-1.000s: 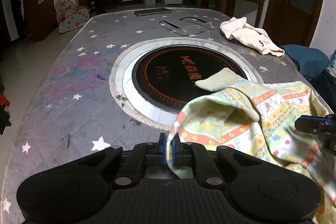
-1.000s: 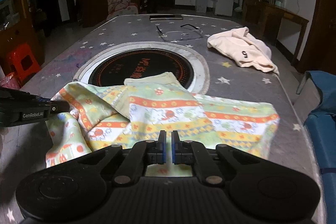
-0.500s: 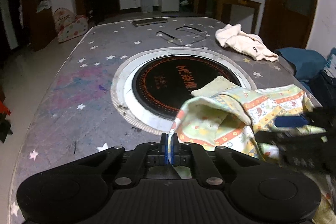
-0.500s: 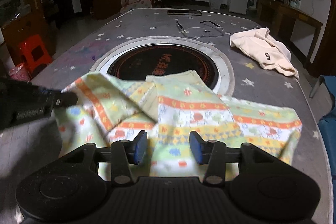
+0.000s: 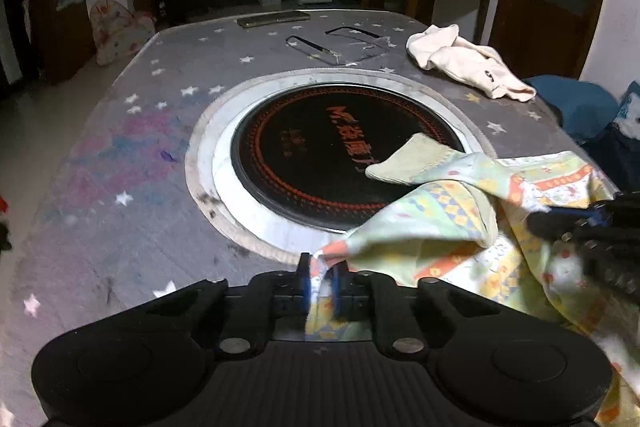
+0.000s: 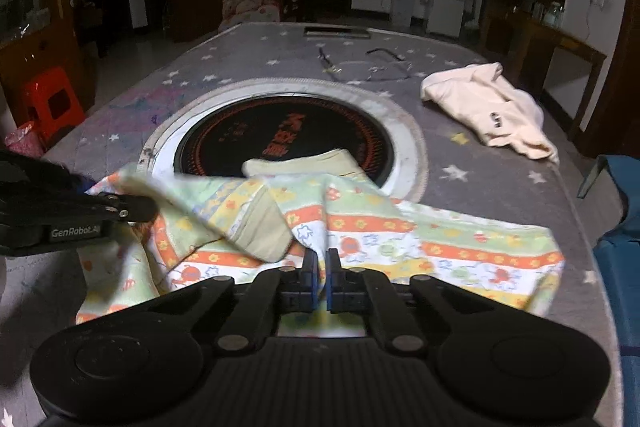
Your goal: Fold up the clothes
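The patterned garment (image 6: 360, 231), light green with orange bands and small prints, lies on the near right part of the table (image 5: 100, 163), and its far edge reaches over the rim of the round black cooktop (image 5: 320, 147) set in the middle of the table. The left gripper (image 5: 320, 277) has its two fingers closed on a corner of this garment; the cloth is pinched between the blue pads and rises from there toward the right. In the right wrist view this same gripper (image 6: 136, 207) is seen at the left side, holding a lifted fold of the cloth above the rest of the garment. The right gripper (image 6: 322, 269) stands over the near edge of the garment with its fingers nearly together, only a thin gap between them; it is not possible to tell if cloth is caught in this gap. A cream garment (image 6: 492, 111) lies crumpled on the far right of the table, well apart from the patterned one. A pair of glasses (image 5: 340, 45) and a flat dark phone (image 5: 274, 19) rest near the far edge.
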`<state>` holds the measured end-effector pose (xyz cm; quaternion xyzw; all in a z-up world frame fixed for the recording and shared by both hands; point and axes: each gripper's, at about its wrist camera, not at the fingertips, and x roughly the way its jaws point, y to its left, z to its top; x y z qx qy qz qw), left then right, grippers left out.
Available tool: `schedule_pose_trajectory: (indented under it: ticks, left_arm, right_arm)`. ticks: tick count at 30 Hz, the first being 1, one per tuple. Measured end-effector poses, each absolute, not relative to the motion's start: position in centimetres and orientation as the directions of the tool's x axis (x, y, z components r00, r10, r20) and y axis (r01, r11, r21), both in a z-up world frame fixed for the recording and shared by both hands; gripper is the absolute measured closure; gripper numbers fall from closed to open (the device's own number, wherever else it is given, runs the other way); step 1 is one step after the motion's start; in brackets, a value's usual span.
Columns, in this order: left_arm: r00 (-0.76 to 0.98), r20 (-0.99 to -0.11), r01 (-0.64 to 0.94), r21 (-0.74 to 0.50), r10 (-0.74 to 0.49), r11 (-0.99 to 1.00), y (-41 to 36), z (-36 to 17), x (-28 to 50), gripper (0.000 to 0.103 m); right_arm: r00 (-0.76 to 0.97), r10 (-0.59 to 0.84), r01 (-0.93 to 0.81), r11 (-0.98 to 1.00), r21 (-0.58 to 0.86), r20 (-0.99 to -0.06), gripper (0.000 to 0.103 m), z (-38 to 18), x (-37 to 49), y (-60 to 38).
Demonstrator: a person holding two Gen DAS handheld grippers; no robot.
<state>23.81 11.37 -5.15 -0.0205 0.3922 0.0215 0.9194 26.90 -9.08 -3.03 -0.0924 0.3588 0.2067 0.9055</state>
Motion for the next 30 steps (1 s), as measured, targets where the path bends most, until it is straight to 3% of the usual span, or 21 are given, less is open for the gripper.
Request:
schedule_pose_trajectory:
  ticks: [17,30]
  left_arm:
    - [0.773,-0.628,-0.123,-0.010,0.089,0.992,13.6,-1.4,14.8,0.100]
    - [0.747,-0.653,-0.218,-0.061,0.126,0.974,17.5,-2.3,6.1,0.101]
  right_arm:
    - [0.745,0.291,-0.393,0.919,-0.042,-0.600,0.101,1.3,19.4,-15.9]
    - [0.697,0.158,-0.323,0.940,-0.109,-0.699,0.101,-1.0,14.3,-22.0]
